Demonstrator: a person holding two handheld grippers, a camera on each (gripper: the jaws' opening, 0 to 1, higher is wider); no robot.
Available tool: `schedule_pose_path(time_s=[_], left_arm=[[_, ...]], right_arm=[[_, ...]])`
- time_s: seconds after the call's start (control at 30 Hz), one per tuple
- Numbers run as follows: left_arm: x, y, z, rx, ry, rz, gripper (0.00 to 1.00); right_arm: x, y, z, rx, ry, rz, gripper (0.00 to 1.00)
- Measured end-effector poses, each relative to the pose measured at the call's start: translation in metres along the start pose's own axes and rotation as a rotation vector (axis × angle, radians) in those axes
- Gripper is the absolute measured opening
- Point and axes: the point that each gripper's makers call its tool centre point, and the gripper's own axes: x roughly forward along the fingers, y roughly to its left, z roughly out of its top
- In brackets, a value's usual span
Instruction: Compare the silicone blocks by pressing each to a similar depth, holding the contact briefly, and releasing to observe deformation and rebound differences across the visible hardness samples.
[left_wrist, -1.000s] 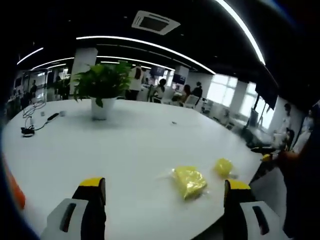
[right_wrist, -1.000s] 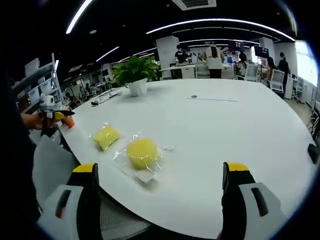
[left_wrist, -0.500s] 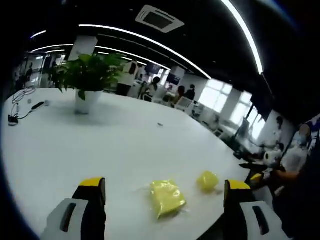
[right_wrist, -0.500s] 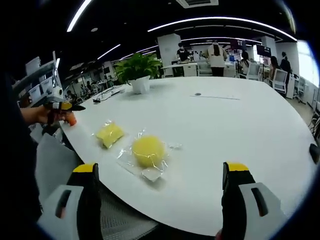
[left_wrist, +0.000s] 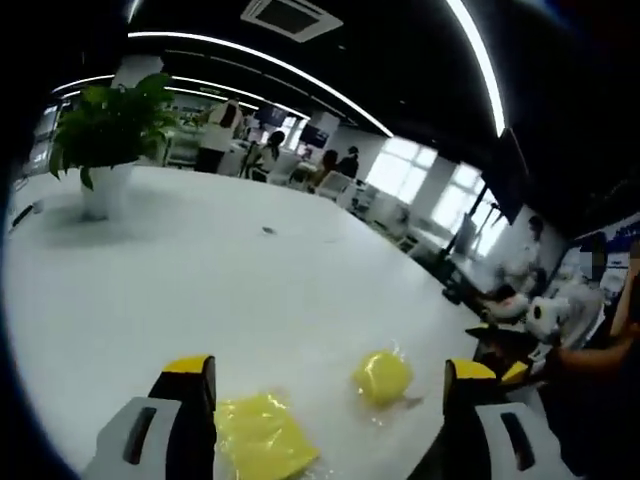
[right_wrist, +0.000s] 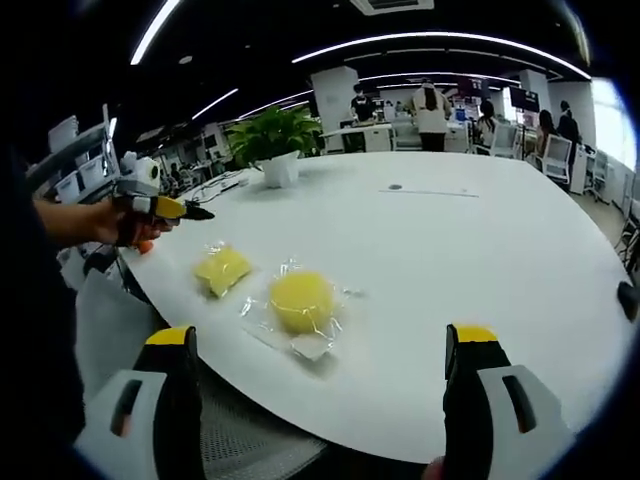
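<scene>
In the left gripper view the whole scene has slid toward seven o'clock since the earlier frames, which reads as the camera swinging and advancing rather than the samples shifting: the square yellow block (left_wrist: 258, 438) that sat between the jaws now lies at about seven o'clock, touching the inner edge of the left jaw, while the round yellow block (left_wrist: 382, 374) sits at about five o'clock, between the jaws and nearer the right one. The left claw (left_wrist: 325, 375) stands wide with nothing between its tips, so I judge it is closing in on the samples and no press has begun. The square block looks flat and glossy inside crinkled clear wrap; the round one is a small domed lump. The potted plant (left_wrist: 105, 135) stands far off at ten o'clock on the white worktop (left_wrist: 200, 270). In the right gripper view the samples have moved only slightly, but the other gripper (right_wrist: 160, 207), held in a hand (right_wrist: 100, 218) at nine o'clock, has come forward over the worktop edge toward the square block at about eight o'clock; the round block lies at about seven o'clock, just beside it, apart, each in its own clear bag. The right claw (right_wrist: 325, 340) is wide and empty, hovering short of the worktop edge. Neither block shows any dent yet.
</scene>
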Motion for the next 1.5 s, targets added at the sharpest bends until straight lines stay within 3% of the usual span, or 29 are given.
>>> schedule_pose_path(time_s=[0.27, 0.3, 0.37, 0.6, 0.87, 0.93, 1.0, 1.03, 1.17, 1.27, 1.3, 1.4, 1.5], left_arm=[[0.042, -0.001, -0.003, -0.108, 0.041, -0.006, 0.87], [0.046, 0.002, -0.008, -0.11, 0.07, 0.012, 0.83], [0.055, 0.003, -0.01, -0.102, 0.072, 0.019, 0.77], [0.086, 0.0, -0.035, -0.211, 0.171, -0.012, 0.72], [0.113, -0.003, -0.038, -0.327, 0.193, -0.027, 0.57], [0.119, -0.002, -0.046, -0.362, 0.228, -0.016, 0.55], [0.124, -0.004, -0.049, -0.388, 0.241, -0.032, 0.48], [0.126, -0.01, -0.057, -0.42, 0.276, -0.05, 0.44], [0.132, -0.006, -0.063, -0.405, 0.288, -0.036, 0.28], [0.135, -0.014, -0.063, -0.537, 0.299, -0.077, 0.23], [0.136, -0.014, -0.063, -0.548, 0.305, -0.086, 0.23], [0.139, -0.009, -0.064, -0.475, 0.306, -0.067, 0.12], [0.142, -0.01, -0.071, -0.45, 0.327, -0.067, 0.1]], right_arm=[[-0.011, -0.002, -0.013, 0.032, 0.022, -0.02, 0.96], [-0.011, -0.002, -0.014, 0.031, 0.024, -0.02, 0.96], [-0.012, -0.003, -0.013, 0.028, 0.021, -0.021, 0.96], [-0.013, -0.005, -0.011, 0.04, 0.008, -0.028, 0.96], [-0.016, -0.003, -0.01, 0.046, 0.011, -0.029, 0.96], [-0.017, -0.001, -0.011, 0.045, 0.016, -0.027, 0.96], [-0.018, 0.0, -0.011, 0.043, 0.02, -0.026, 0.96], [-0.018, 0.0, -0.011, 0.043, 0.022, -0.026, 0.96], [-0.02, 0.005, -0.013, 0.042, 0.03, -0.018, 0.96], [-0.021, 0.006, -0.017, 0.044, 0.04, -0.017, 0.96], [-0.021, 0.006, -0.017, 0.053, 0.036, -0.017, 0.96], [-0.024, 0.004, -0.017, 0.054, 0.039, -0.018, 0.96], [-0.025, 0.002, -0.017, 0.054, 0.043, -0.025, 0.96]])
